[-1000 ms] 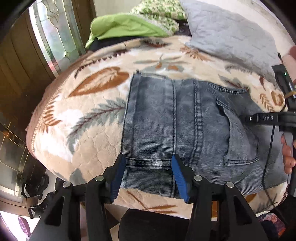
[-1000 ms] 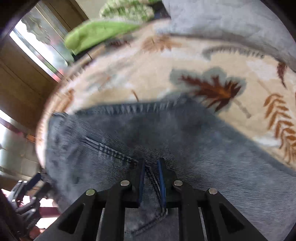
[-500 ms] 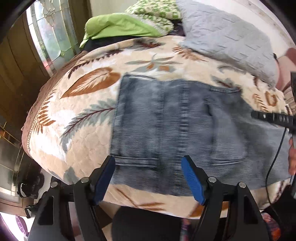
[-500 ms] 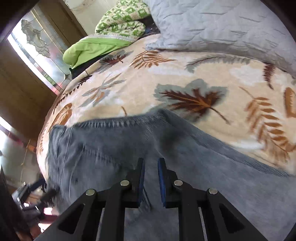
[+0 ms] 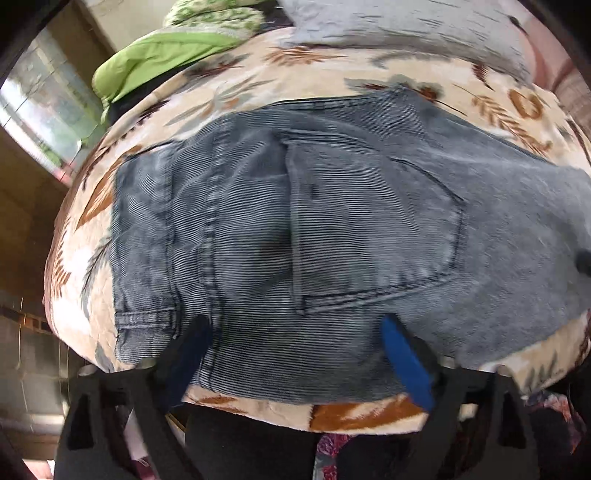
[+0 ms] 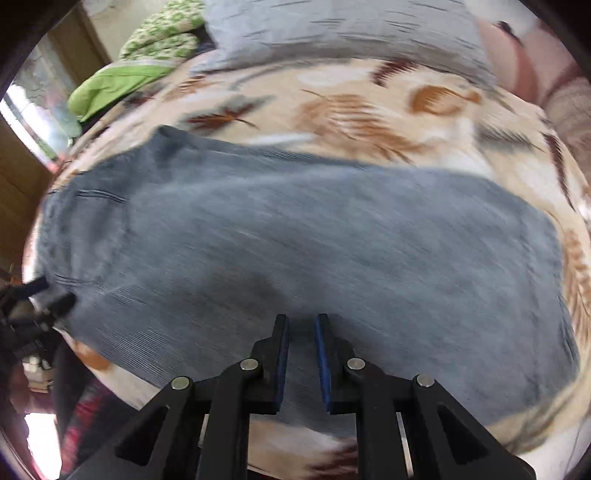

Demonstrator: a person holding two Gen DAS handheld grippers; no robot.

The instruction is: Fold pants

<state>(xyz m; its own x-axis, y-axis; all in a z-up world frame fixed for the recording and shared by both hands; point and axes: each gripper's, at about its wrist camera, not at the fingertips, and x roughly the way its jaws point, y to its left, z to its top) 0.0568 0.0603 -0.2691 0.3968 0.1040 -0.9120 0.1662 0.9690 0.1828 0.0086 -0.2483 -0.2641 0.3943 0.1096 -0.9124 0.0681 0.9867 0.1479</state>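
Observation:
Grey-blue corduroy pants [image 5: 332, 229] lie flat on a leaf-patterned blanket [image 5: 332, 66], folded lengthwise, back pocket [image 5: 373, 225] up. The waistband is at the left in the left wrist view. My left gripper [image 5: 295, 332] is open wide, over the near edge of the pants below the pocket, holding nothing. In the right wrist view the pants [image 6: 314, 236] stretch across the bed. My right gripper [image 6: 300, 325] hovers over their near edge with its blue pads a narrow gap apart and nothing between them. The left gripper [image 6: 44, 295] shows at the left edge there.
A grey quilted pillow [image 5: 406, 29] and green bedding [image 5: 159, 59] lie at the back of the bed. A window and wood panelling [image 5: 33, 122] are at the left. The bed's near edge [image 5: 351, 406] drops to dark floor clutter.
My left gripper has opened wide and moved right along the near edge, from the waistband toward the pocket. My right gripper let go of the fabric and moved right along the leg.

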